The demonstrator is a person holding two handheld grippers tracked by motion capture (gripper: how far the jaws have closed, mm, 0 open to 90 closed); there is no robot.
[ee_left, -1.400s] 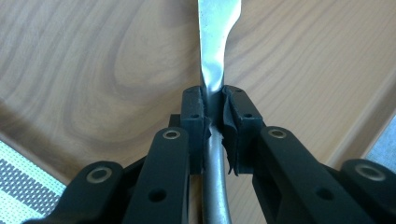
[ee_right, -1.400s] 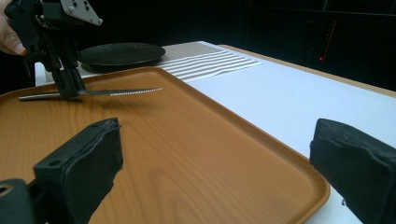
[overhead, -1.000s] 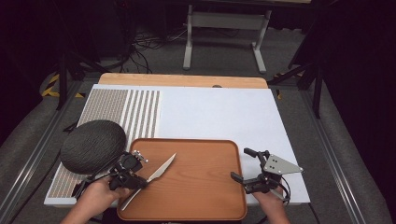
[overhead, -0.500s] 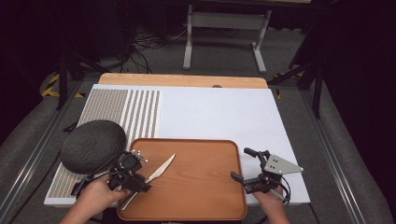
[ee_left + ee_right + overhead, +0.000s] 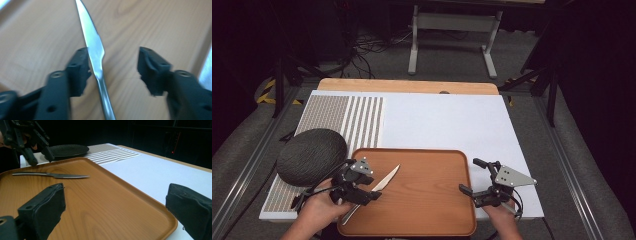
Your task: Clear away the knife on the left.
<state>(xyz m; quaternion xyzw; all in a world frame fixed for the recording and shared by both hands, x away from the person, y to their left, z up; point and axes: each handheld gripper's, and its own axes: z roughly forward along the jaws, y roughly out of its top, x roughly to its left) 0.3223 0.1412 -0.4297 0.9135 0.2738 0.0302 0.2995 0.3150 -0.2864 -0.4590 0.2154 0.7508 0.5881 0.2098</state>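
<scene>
my left gripper [image 5: 112, 72] is wide open over the slim silver steel knife [image 5: 96, 53], lying on the brown wooden tray [image 5: 427, 200].

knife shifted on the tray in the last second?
No. The knife lies at the same spot near the tray's left edge, tip pointing to its middle.

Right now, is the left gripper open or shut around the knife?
Open. In the left gripper view the left gripper has its jaws spread wide, and the knife lies flat on the tray between them.

Overhead view and both close gripper views, all on the tray [image 5: 432, 200].
</scene>
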